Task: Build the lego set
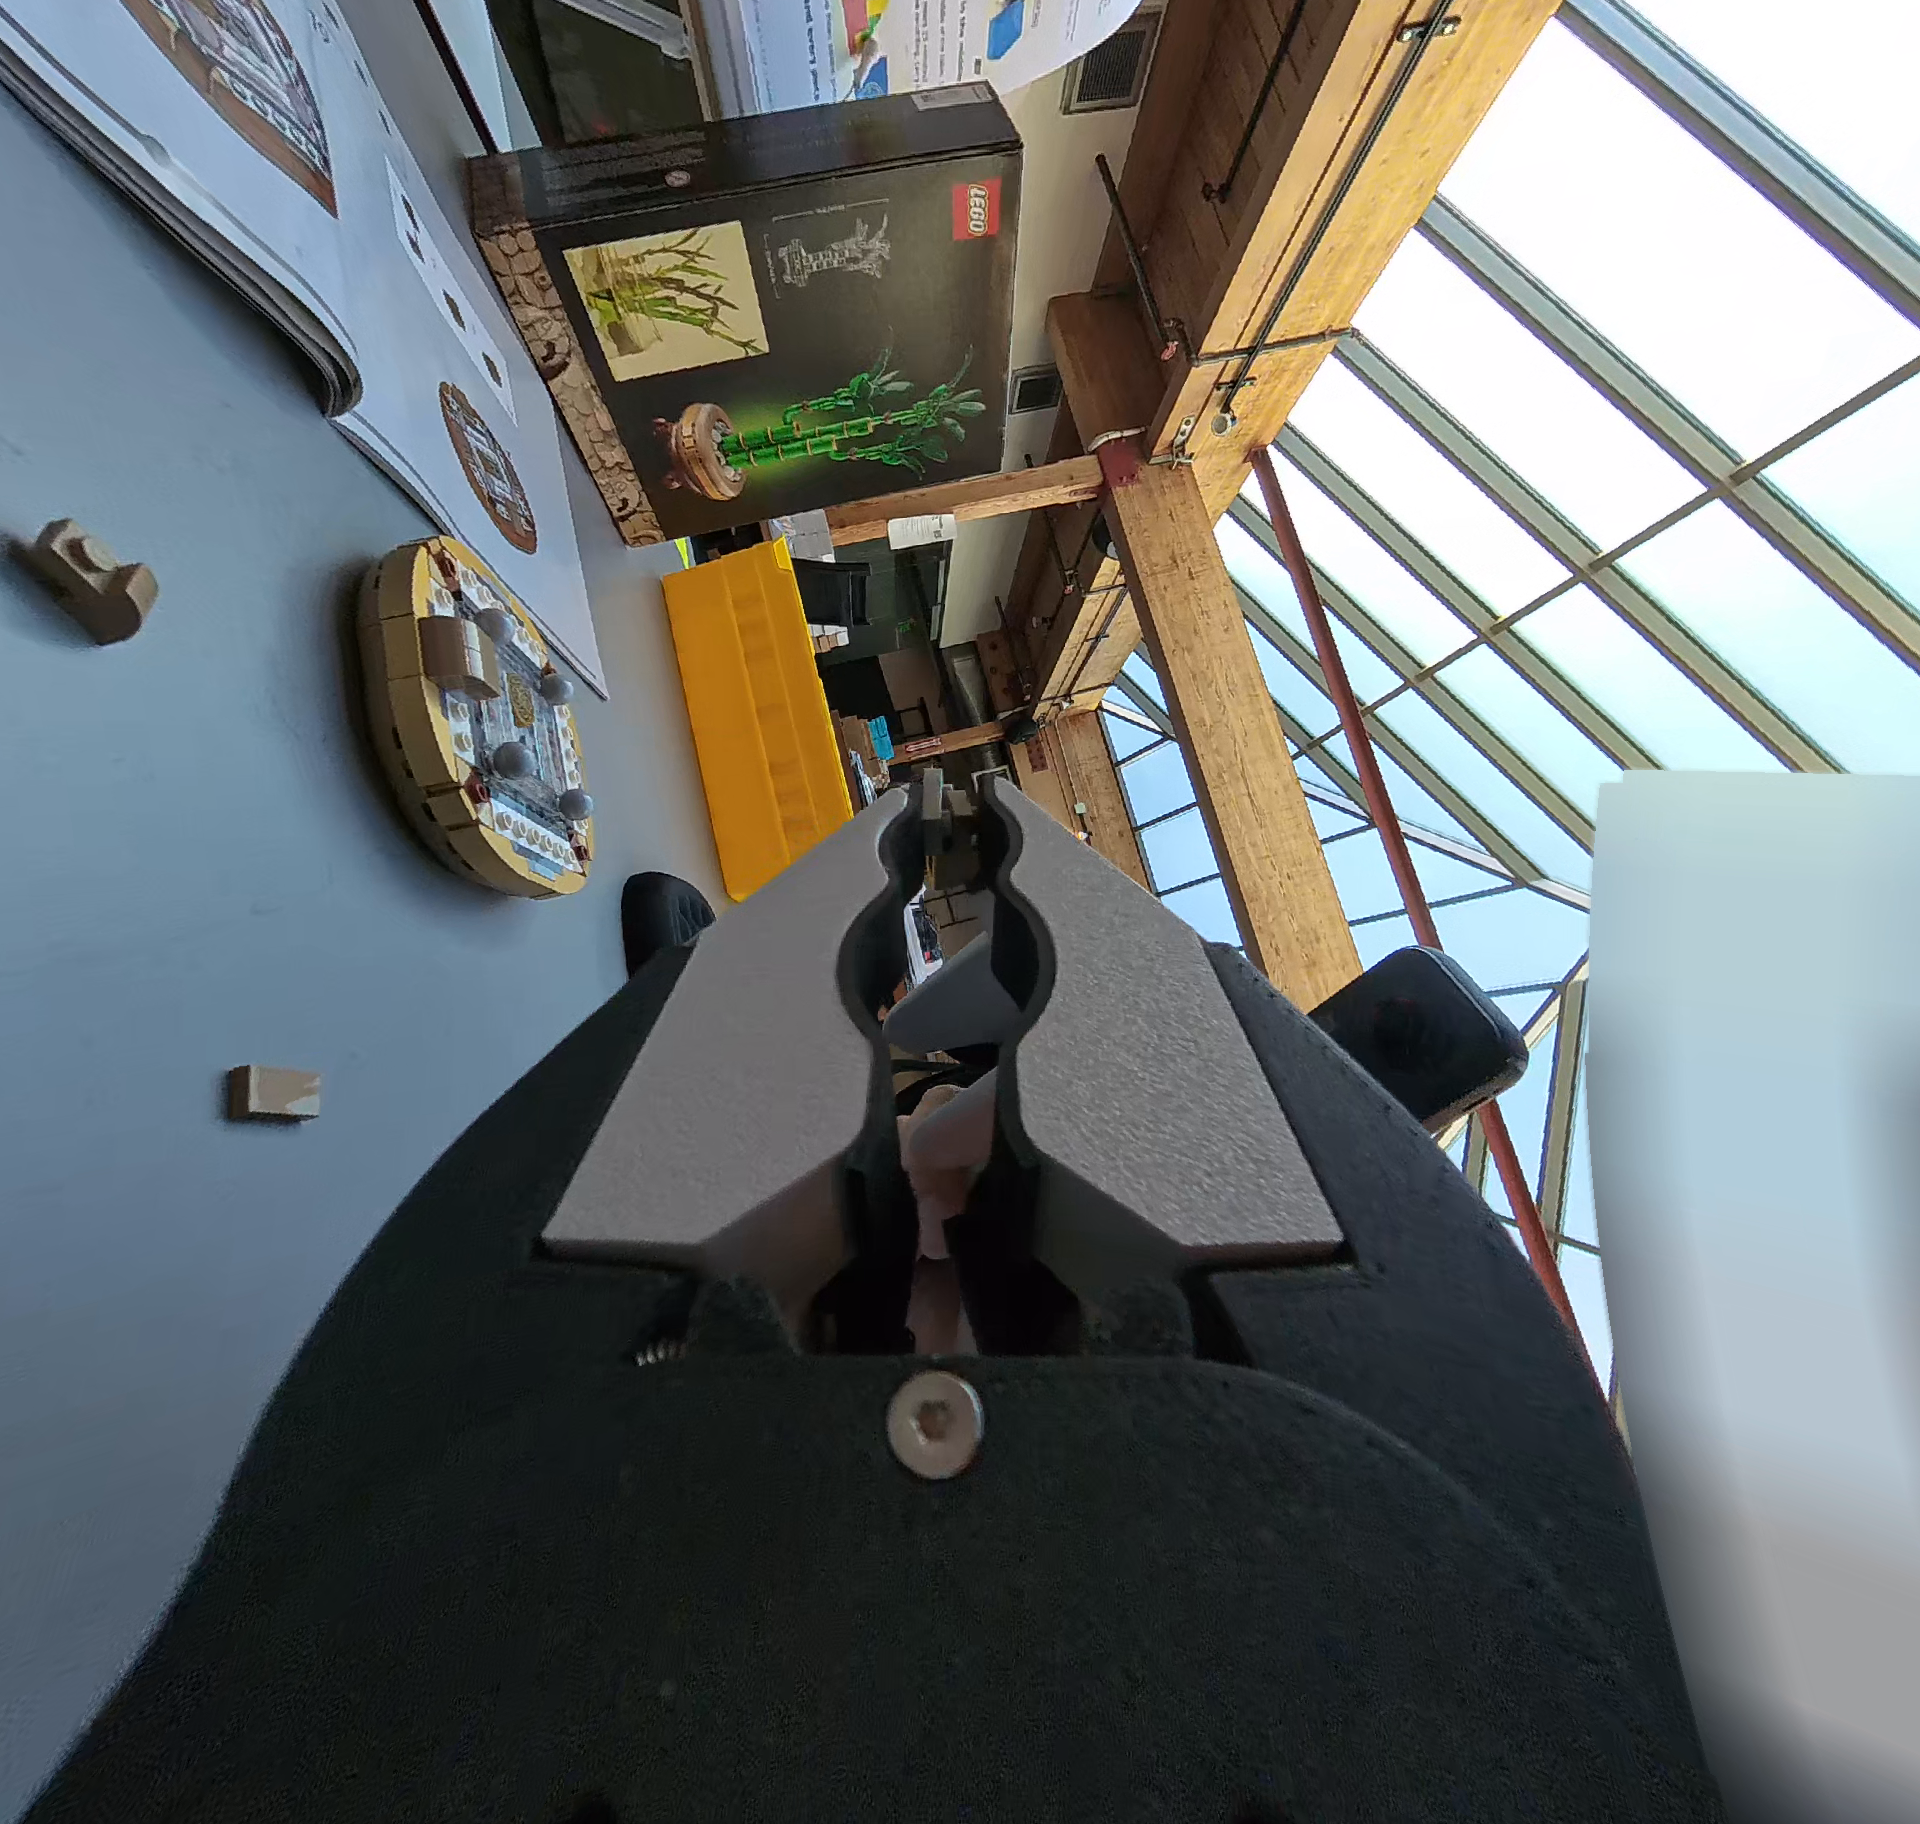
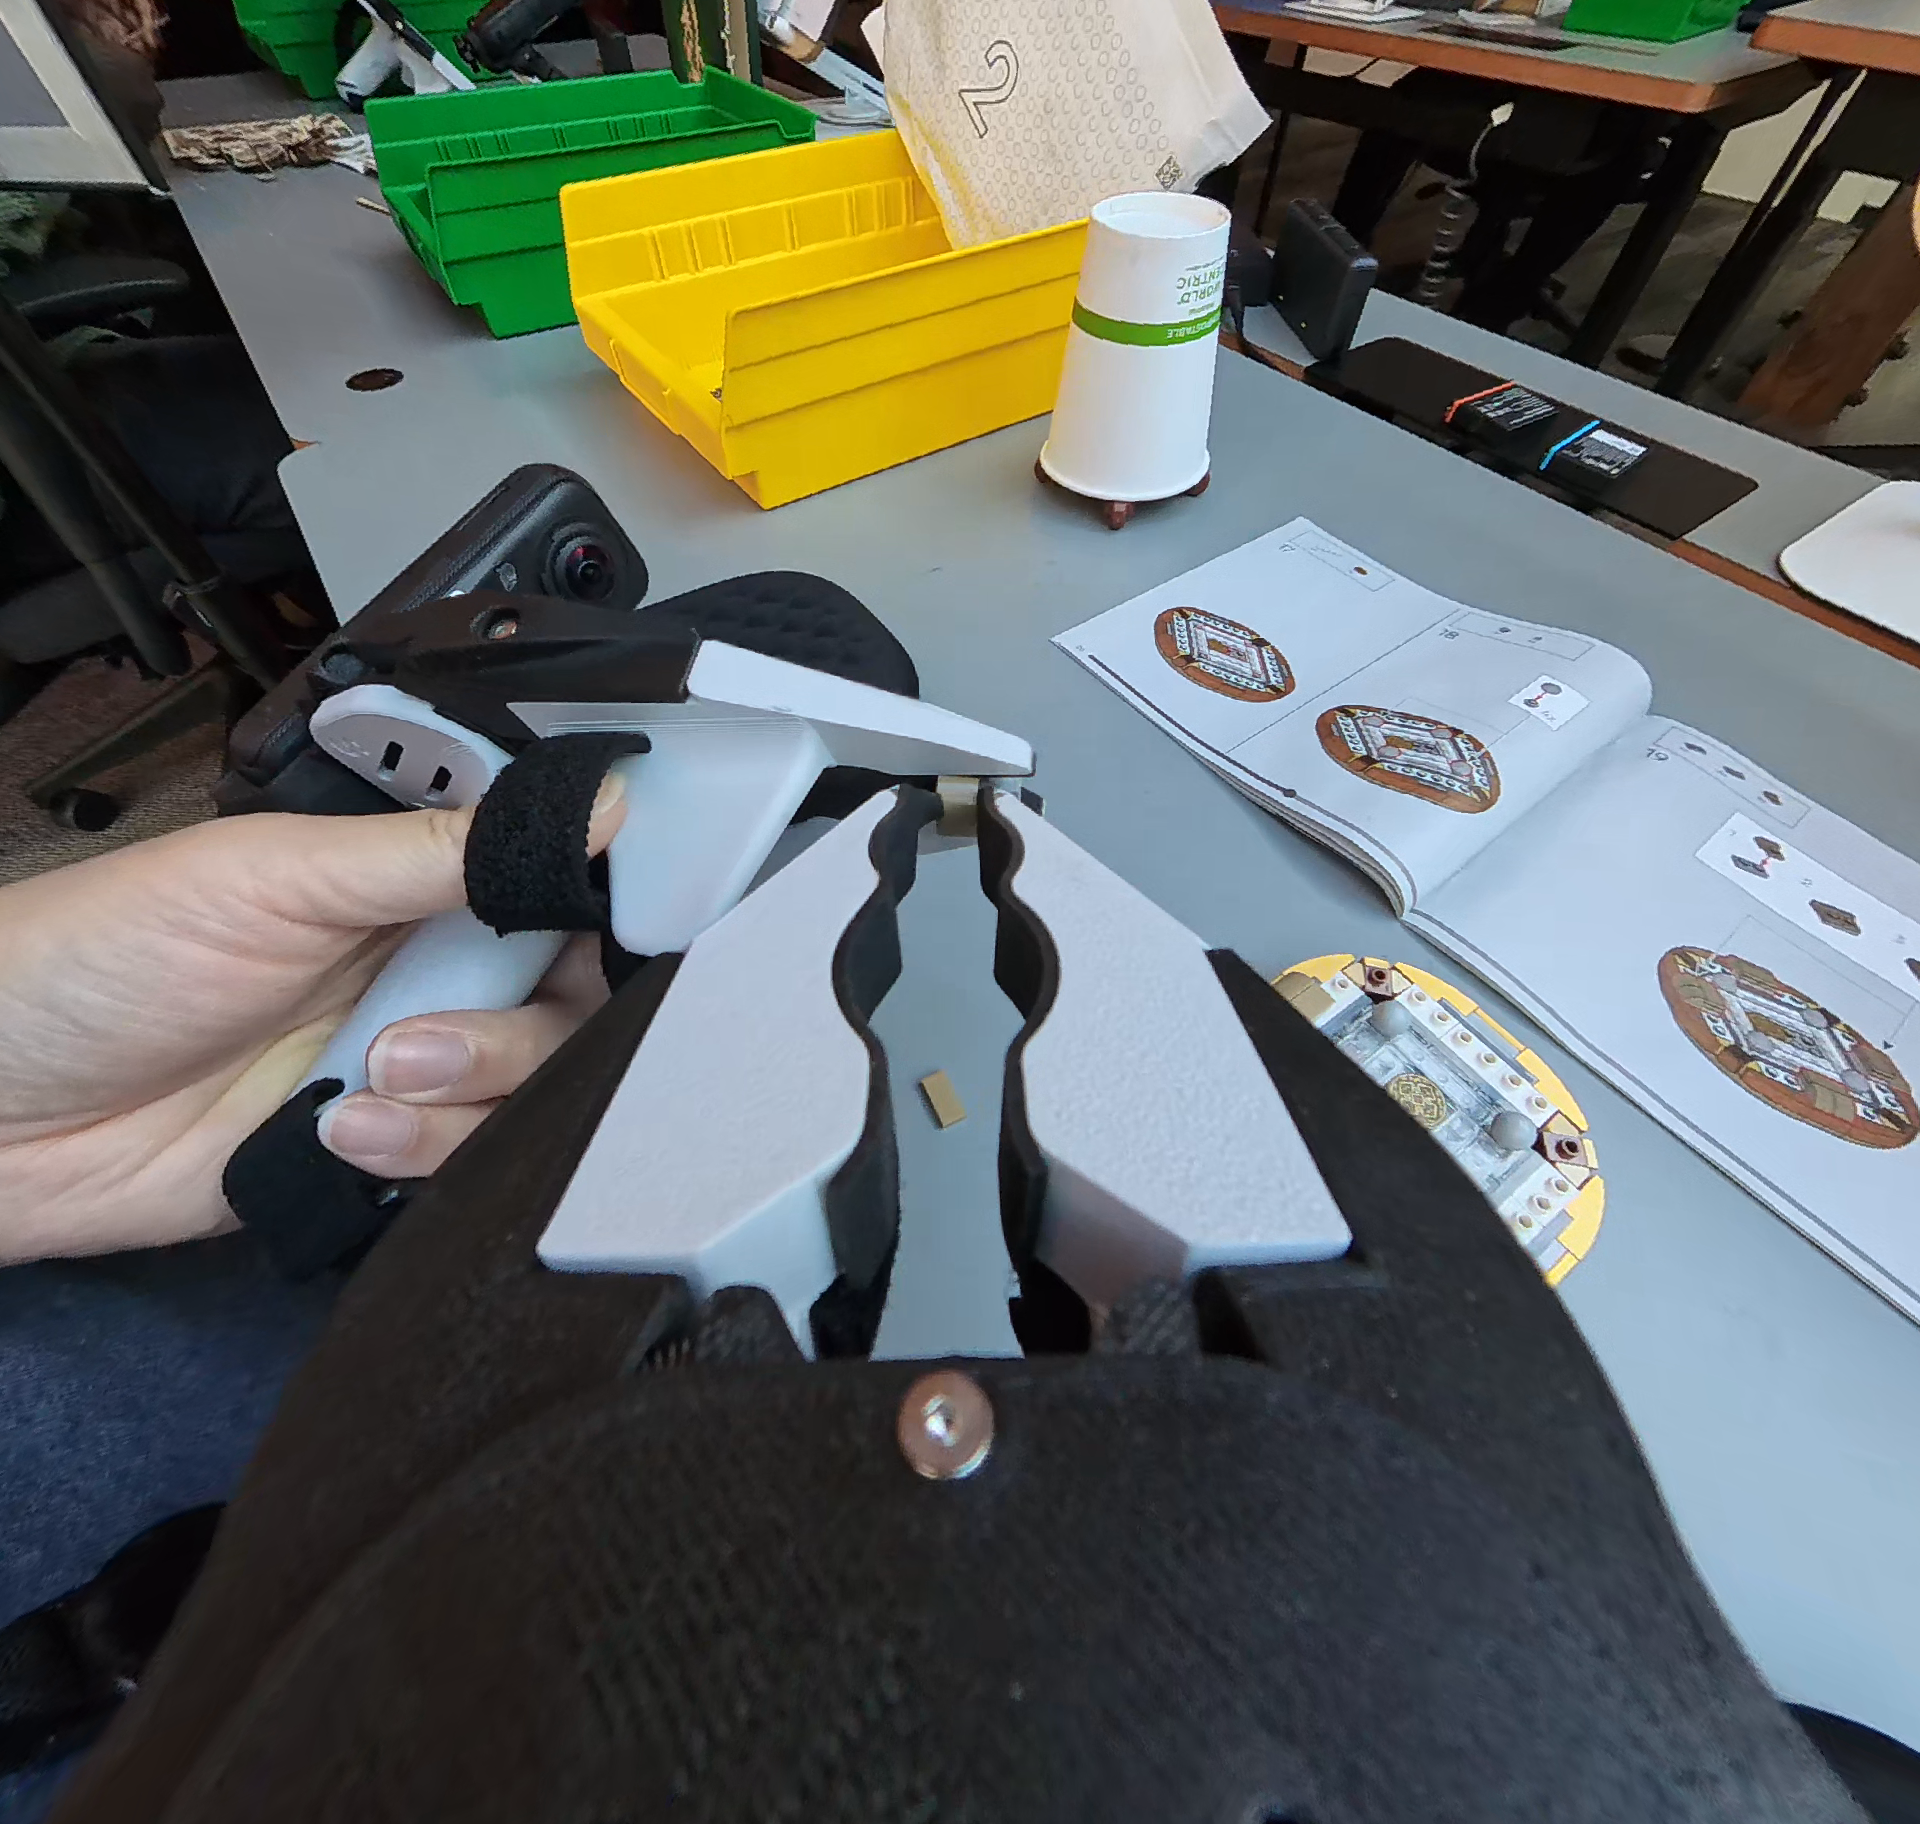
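My right gripper (image 2: pixel 956 806) is shut on a small tan brick (image 2: pixel 957 804), held above the grey table (image 2: pixel 935 569). My left gripper (image 1: pixel 951 800) is turned on its side. A hand (image 2: pixel 208 995) brings it in from the left, and its closed tips (image 2: pixel 1013 768) meet the same brick (image 1: pixel 943 816) from above. The round tan base (image 1: pixel 473 720) with grey knobs lies on the table, and it shows right of my right gripper (image 2: pixel 1455 1099). Loose tan pieces (image 1: pixel 94 579) (image 1: pixel 272 1092) lie nearby, and one tan tile (image 2: pixel 942 1099) lies below my right fingers.
The open instruction booklet (image 2: pixel 1507 787) lies right of the base. A yellow bin (image 2: pixel 831 320), green bins (image 2: pixel 561 153), an upturned paper cup (image 2: pixel 1138 351) and a paper bag (image 2: pixel 1039 70) stand at the back. The black set box (image 1: pixel 790 320) stands behind the booklet. Both grippers' tips are close together, under 4 cm apart. From either gripper's tips it is about 12 cm to the tan tile (image 2: pixel 942 1099).
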`<state>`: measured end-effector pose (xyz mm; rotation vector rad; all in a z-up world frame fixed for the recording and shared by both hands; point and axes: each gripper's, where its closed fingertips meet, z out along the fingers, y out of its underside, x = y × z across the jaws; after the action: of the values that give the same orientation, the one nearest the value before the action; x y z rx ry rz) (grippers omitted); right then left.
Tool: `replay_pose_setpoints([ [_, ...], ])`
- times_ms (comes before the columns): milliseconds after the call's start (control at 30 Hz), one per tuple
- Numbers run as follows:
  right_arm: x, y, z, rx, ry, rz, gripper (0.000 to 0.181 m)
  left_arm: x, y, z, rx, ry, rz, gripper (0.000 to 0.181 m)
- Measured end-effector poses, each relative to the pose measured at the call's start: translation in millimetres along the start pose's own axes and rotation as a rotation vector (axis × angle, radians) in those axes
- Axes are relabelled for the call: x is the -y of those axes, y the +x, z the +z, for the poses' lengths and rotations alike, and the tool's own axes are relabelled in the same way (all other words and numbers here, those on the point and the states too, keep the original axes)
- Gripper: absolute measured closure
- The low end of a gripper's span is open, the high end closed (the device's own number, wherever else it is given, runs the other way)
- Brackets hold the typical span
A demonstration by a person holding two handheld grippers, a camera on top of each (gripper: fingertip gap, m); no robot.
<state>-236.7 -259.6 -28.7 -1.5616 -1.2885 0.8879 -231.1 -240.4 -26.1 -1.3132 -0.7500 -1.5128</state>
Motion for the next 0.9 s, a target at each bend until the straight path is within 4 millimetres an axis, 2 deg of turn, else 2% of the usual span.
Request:
replay_pose_setpoints([
  [33,-0.1,-0.2,-0.2,0.003,0.001,0.002,0.171,-0.1,0.0,0.0,-0.001,-0.001,0.000,0.174],
  [400,-0.4,-3.8,-0.2,0.038,-0.002,0.047,0.165,-0.9,0.6,-0.3,-0.005,-0.002,-0.004,0.174],
  [633,-2.6,1.5,0.9,0.002,-0.015,0.042,0.172,-2.6,-0.6,0.0,0.002,-0.005,-0.002,0.174],
  [900,-9.0,2.1,2.9,-0.071,-0.079,-0.116,0.174,-3.6,-6.7,-0.4,0.035,-0.004,0.000,0.174],
])
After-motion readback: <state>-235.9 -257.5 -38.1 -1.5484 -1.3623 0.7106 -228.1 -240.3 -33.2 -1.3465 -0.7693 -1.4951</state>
